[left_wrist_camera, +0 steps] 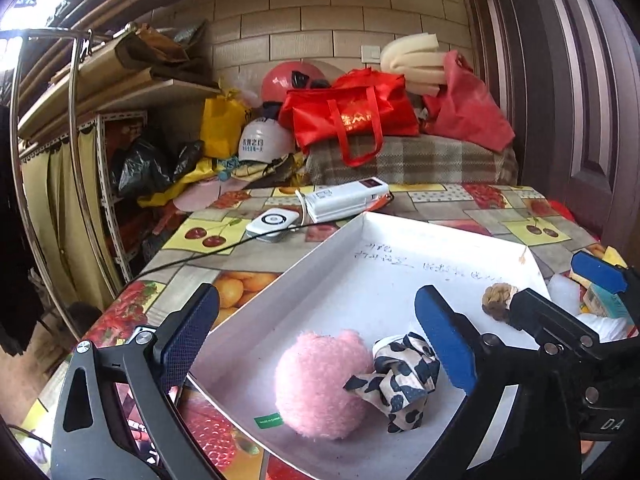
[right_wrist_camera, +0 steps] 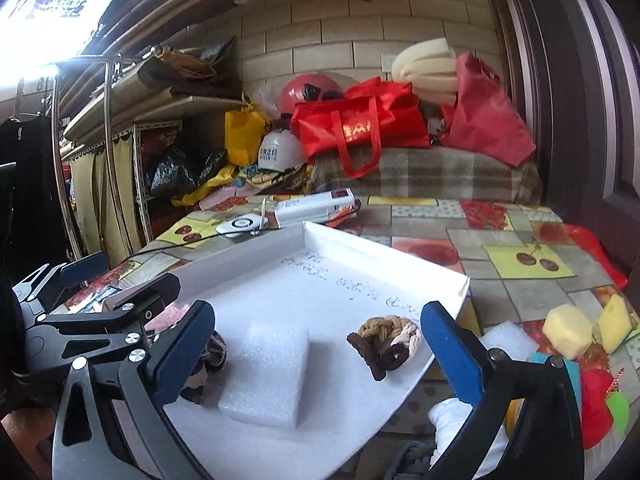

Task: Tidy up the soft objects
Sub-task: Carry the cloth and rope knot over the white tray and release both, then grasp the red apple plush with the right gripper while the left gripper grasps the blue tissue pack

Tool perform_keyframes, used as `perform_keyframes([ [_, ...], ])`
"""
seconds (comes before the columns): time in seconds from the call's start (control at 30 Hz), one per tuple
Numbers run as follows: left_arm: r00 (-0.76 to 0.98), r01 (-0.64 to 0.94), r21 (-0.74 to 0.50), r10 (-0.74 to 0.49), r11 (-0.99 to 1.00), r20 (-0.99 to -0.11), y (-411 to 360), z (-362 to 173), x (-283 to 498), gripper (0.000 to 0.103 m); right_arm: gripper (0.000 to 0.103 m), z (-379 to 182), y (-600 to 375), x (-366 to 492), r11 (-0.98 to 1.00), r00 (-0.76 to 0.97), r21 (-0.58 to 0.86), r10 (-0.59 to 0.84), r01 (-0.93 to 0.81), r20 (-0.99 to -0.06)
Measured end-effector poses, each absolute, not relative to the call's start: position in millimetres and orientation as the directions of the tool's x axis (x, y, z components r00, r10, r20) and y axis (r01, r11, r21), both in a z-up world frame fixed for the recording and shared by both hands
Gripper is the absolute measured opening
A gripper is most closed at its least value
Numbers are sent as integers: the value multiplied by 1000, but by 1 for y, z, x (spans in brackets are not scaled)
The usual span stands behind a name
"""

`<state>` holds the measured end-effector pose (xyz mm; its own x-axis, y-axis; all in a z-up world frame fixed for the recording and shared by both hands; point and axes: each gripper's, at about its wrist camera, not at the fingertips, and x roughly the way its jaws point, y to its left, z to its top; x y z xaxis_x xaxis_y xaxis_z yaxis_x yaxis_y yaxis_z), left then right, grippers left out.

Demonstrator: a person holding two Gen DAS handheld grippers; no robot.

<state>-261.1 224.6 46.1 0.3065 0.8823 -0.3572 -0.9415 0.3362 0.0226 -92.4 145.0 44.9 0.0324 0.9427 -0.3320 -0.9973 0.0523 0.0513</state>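
Both grippers hover over the white tray point(right_wrist_camera: 384, 256), jaws apart, empty: left gripper point(left_wrist_camera: 316, 340) above the pink plush ball point(left_wrist_camera: 320, 384); right gripper point(right_wrist_camera: 316, 344) above the foam block point(right_wrist_camera: 268, 376); likely next, fetch the yellow sponges point(right_wrist_camera: 568, 332) off-tray; approach low, squeeze gently.

- The tray point(right_wrist_camera: 448, 276) lies on the bench point(right_wrist_camera: 520, 296), under both claws.
- Between the right claw point(right_wrist_camera: 316, 356) fingers: the foam block point(right_wrist_camera: 268, 376) in the tray, the braided knot point(right_wrist_camera: 386, 340) to its right.
- Between the left claw point(left_wrist_camera: 316, 340) fingers: the plush ball point(left_wrist_camera: 320, 384), the patterned cloth point(left_wrist_camera: 400, 380) touching its right side.
- Behind the tray: the power bank point(left_wrist_camera: 346, 198).
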Motion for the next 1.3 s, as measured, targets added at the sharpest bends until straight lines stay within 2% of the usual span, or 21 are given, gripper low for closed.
perform_keyframes([
  [0.2, 312, -943, 19, 898, 334, -312, 217, 49, -265, 99, 103, 49, 132, -99, 36, 30, 21, 965, -999, -259],
  [0.53, 357, -928, -1, 885, 374, -300, 197, 53, -265, 99, 103, 49, 99, -87, 70, 66, 7, 967, -998, -247],
  [0.63, 387, -913, 9, 873, 408, -298, 185, 54, -257, 99, 103, 47, 87, -74, 145, 141, -6, 953, -989, -268],
  [0.93, 453, -872, 47, 839, 488, -303, 161, 55, -232, 99, 103, 46, 50, -17, 246, 217, 77, 936, -966, -276],
  [1.13, 511, -823, 92, 802, 560, -310, 148, 53, -215, 99, 103, 42, 25, 42, 389, 325, 201, 901, -899, -288],
  [1.3, 596, -759, 50, 723, 649, -349, 137, 51, -196, 99, 103, 40, 2, 91, 508, 428, 254, 848, -823, -312],
])
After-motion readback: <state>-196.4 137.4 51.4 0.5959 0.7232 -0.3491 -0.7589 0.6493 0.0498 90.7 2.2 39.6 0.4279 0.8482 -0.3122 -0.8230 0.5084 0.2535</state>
